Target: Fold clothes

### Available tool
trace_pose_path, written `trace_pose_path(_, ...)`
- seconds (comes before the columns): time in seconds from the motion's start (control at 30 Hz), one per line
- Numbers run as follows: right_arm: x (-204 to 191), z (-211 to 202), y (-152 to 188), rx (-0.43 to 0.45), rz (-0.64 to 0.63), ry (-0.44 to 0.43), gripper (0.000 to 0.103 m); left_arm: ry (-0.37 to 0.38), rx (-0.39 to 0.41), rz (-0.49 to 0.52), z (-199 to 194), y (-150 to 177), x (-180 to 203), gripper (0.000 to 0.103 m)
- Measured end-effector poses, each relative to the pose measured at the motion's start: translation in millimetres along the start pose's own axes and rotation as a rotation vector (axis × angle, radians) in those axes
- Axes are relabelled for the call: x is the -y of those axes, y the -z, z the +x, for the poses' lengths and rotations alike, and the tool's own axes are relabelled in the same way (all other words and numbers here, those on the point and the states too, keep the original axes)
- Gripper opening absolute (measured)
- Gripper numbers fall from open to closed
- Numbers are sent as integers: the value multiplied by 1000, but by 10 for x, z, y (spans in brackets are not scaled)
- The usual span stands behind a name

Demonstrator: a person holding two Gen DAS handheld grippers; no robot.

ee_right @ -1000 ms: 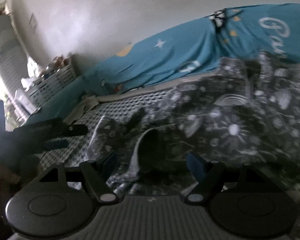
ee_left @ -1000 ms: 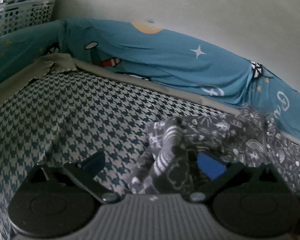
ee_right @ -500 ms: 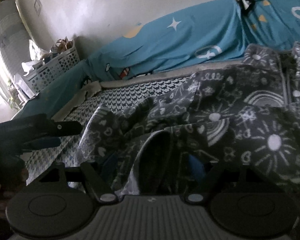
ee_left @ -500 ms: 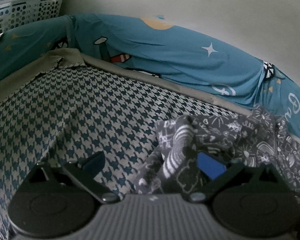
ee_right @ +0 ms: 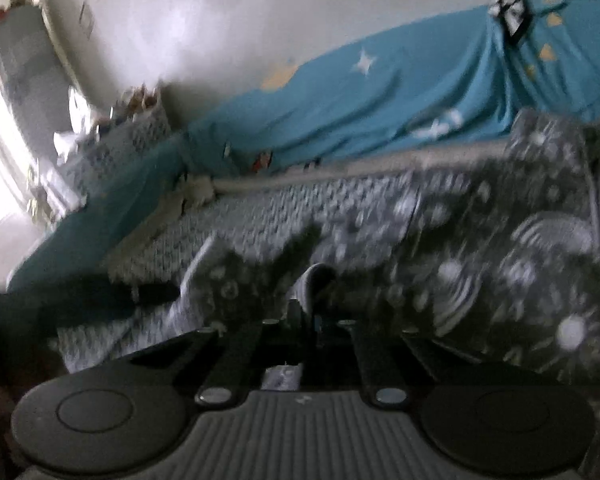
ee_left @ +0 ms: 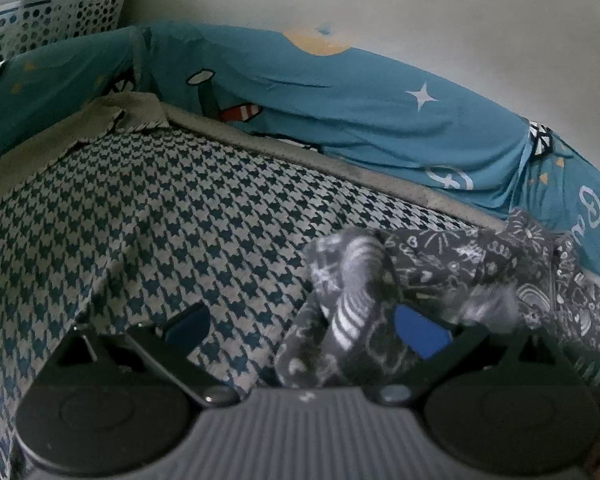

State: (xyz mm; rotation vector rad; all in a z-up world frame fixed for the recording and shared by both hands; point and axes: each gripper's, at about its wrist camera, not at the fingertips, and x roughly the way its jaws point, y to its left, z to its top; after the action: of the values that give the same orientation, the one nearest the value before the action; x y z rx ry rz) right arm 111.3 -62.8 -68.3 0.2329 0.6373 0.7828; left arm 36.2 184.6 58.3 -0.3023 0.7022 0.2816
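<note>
Left wrist view: the left tool (ee_left: 300,326) stands spread, a bunched end of the soft grey doodle-print garment (ee_left: 380,280) between its blue pads, at lower right on the houndstooth bed cover (ee_left: 160,220). A perforated plastic basket (ee_left: 56,12) sits upper left.

Right wrist view, blurred: the right tool (ee_right: 304,320), pressed together, pinches a garment fold; a bright window (ee_right: 0,152) glares at left.
</note>
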Motion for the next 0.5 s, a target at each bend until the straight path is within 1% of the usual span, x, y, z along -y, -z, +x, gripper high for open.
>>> trace_pose_path(0.1,62,-172,-189,81,21,35,8,20,5,18,0,18,54,103)
trace_pose_path(0.2,155,-386,-387,167,47,99,8,41,6,40,10,34,135,103)
trace_pose_path(0.33,306,-746,-577,287,43,225,8,58,8,73,58,74,277,103)
trace_pose_path(0.43,425,-984,-643,345,52,302,8,68,1,101,115,119,406,103)
trace_pose_path(0.5,479,-1123,-662,370,37,371,8,71,-2,121,159,149,492,103)
